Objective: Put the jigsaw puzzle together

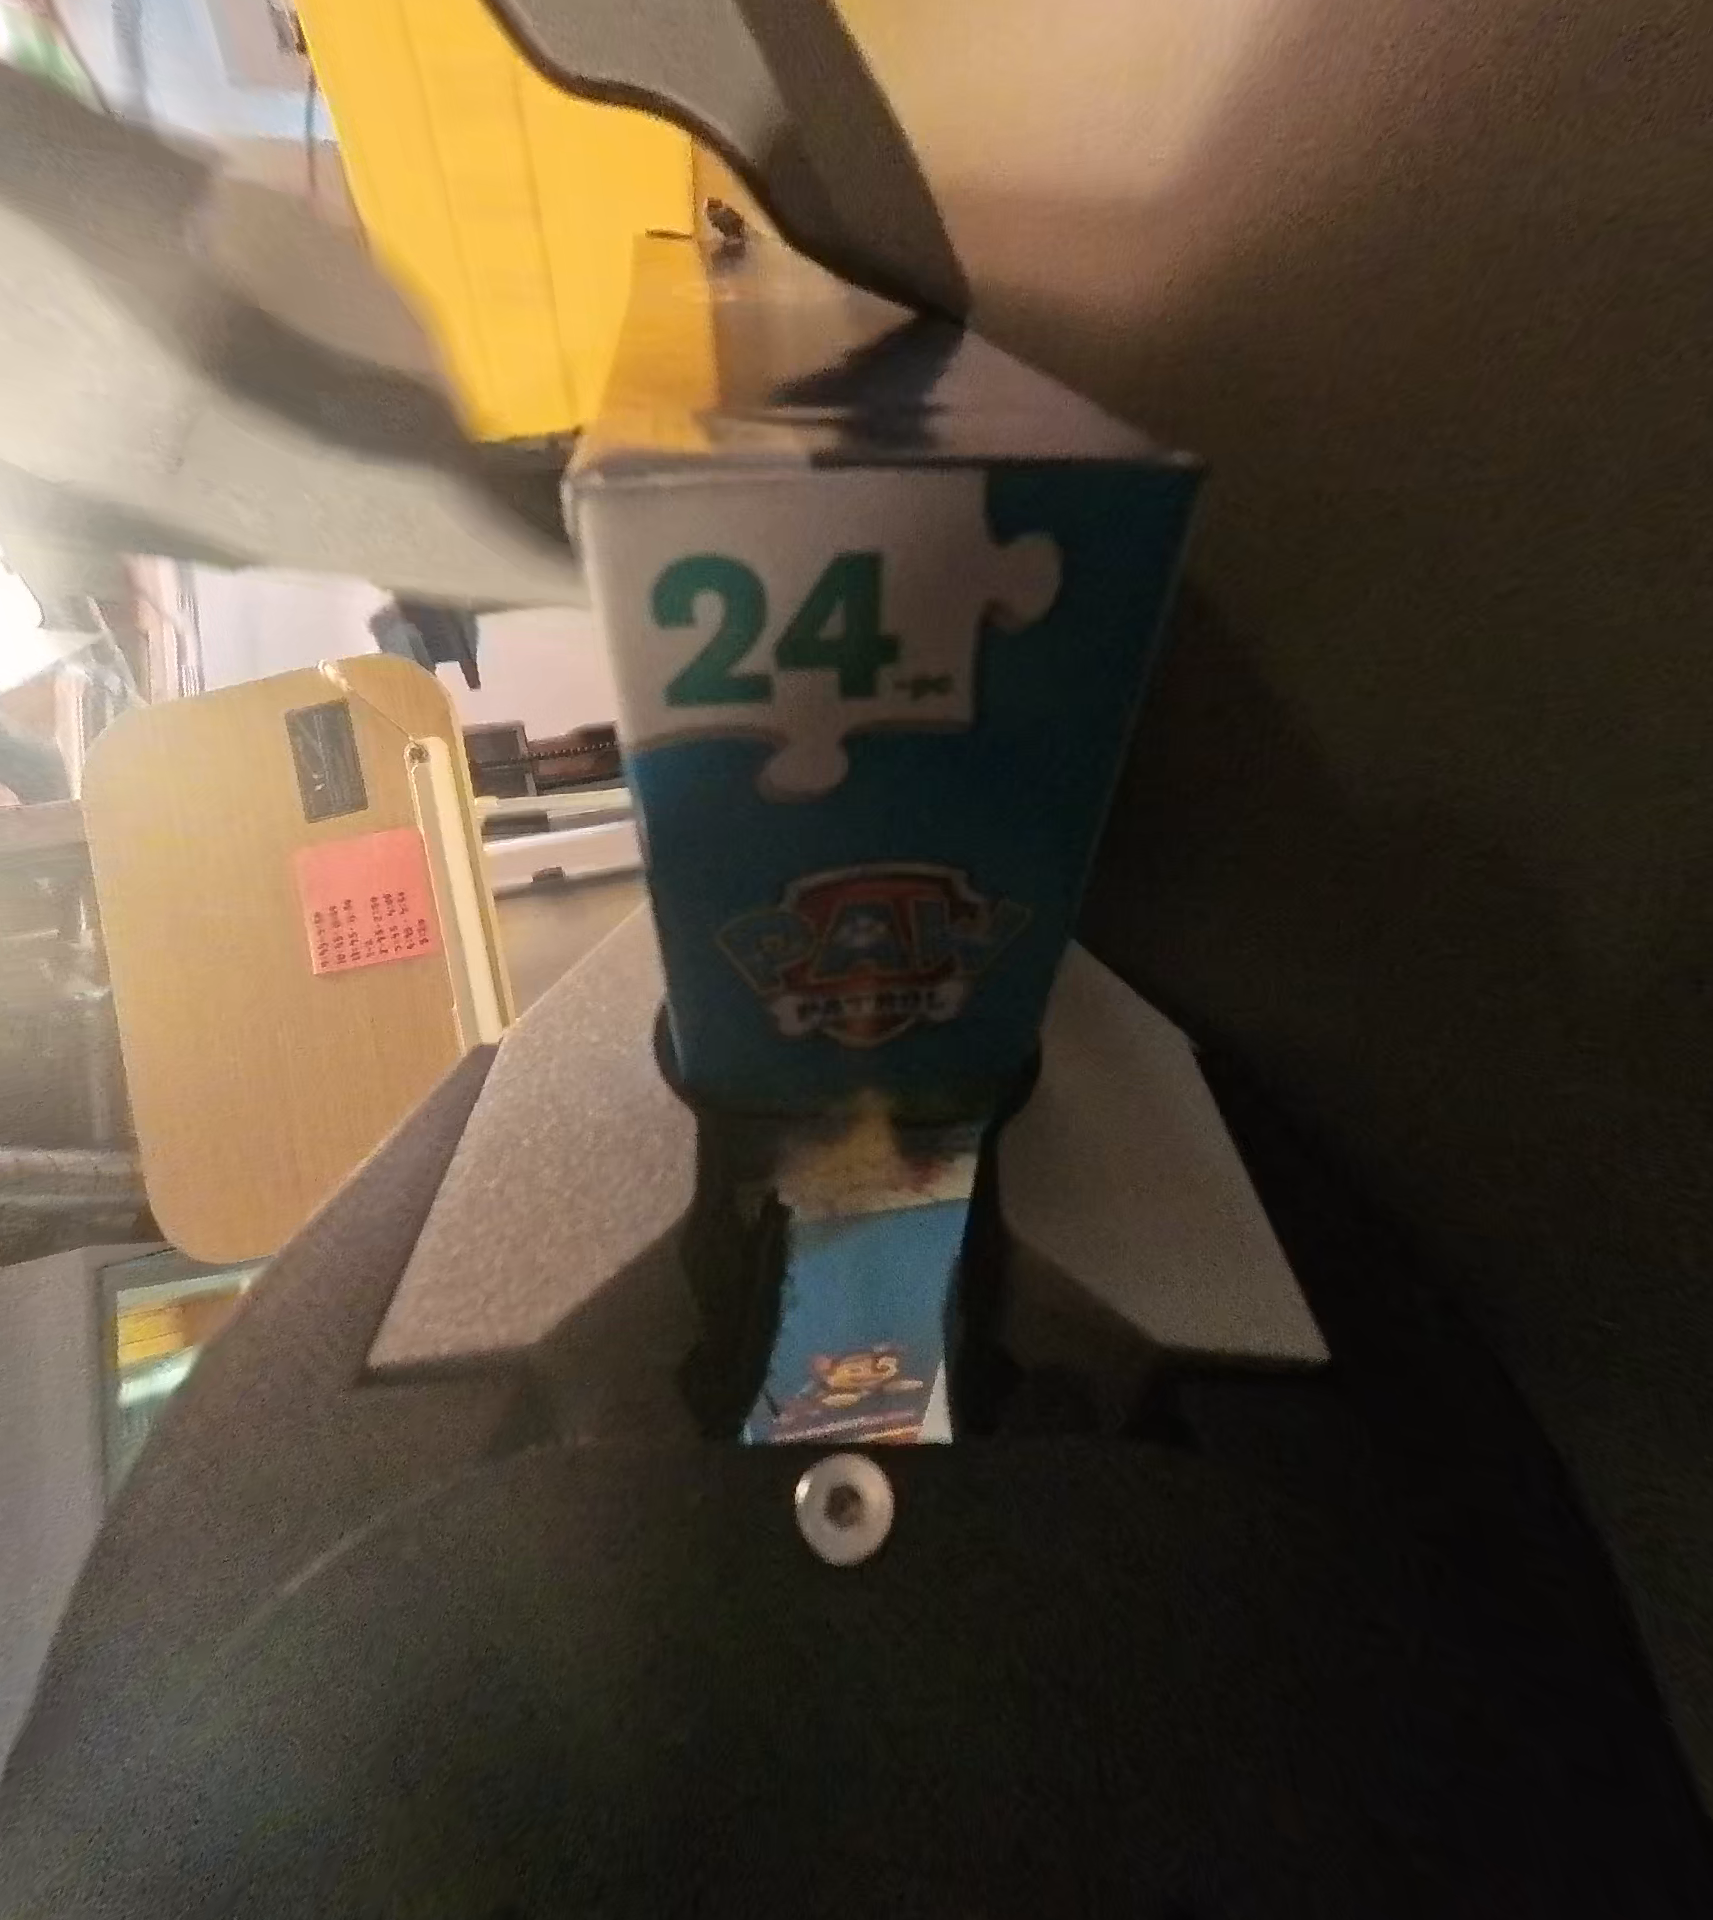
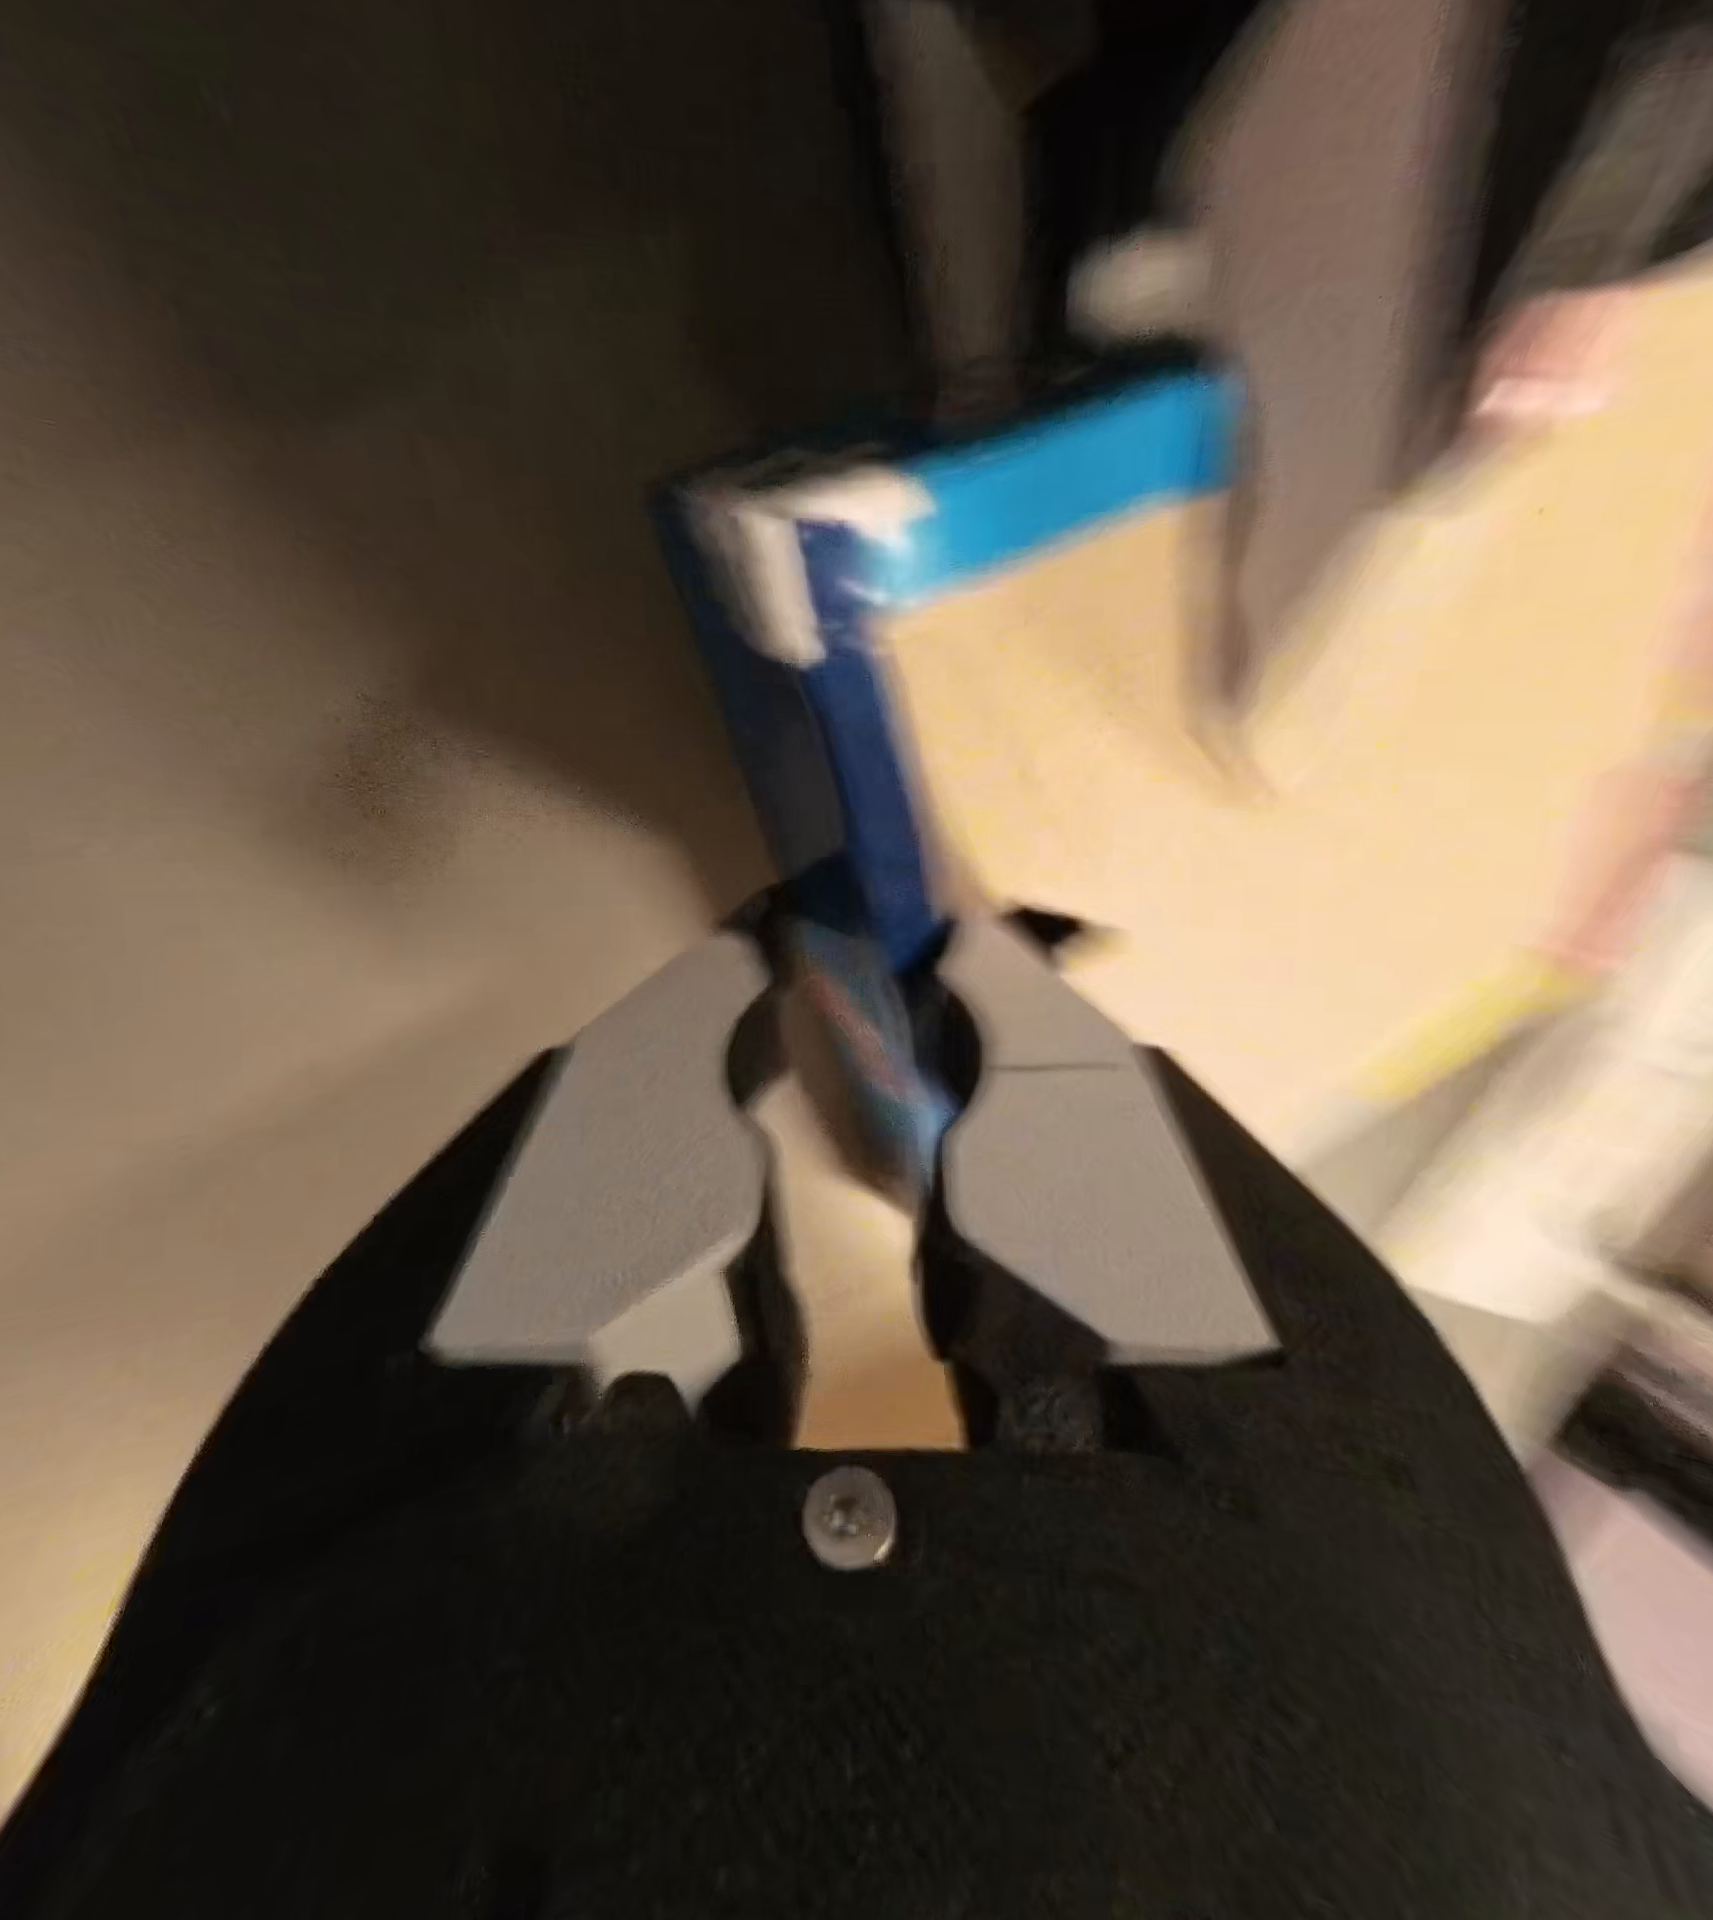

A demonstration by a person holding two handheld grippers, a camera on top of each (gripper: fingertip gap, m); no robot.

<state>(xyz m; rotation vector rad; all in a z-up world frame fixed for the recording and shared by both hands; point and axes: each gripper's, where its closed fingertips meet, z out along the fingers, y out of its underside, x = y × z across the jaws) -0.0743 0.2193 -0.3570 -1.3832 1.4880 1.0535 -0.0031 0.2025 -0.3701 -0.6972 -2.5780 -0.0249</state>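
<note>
One blue jigsaw puzzle box (image 1: 893, 748) clamped end-on between the left gripper (image 1: 847, 1049) fingers, jaws part open at box width, pads pressing both sides. Right gripper (image 2: 857, 997) nearly closed on one thin blue flap (image 2: 878, 862) of that box, apparently to steady it. One wooden board (image 1: 280, 956) left of the jaws, one pink sticker (image 1: 366, 906) on it.

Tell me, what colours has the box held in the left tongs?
Mostly blue, with a white puzzle-piece patch at the far end; the box shows best in the left wrist view.
</note>
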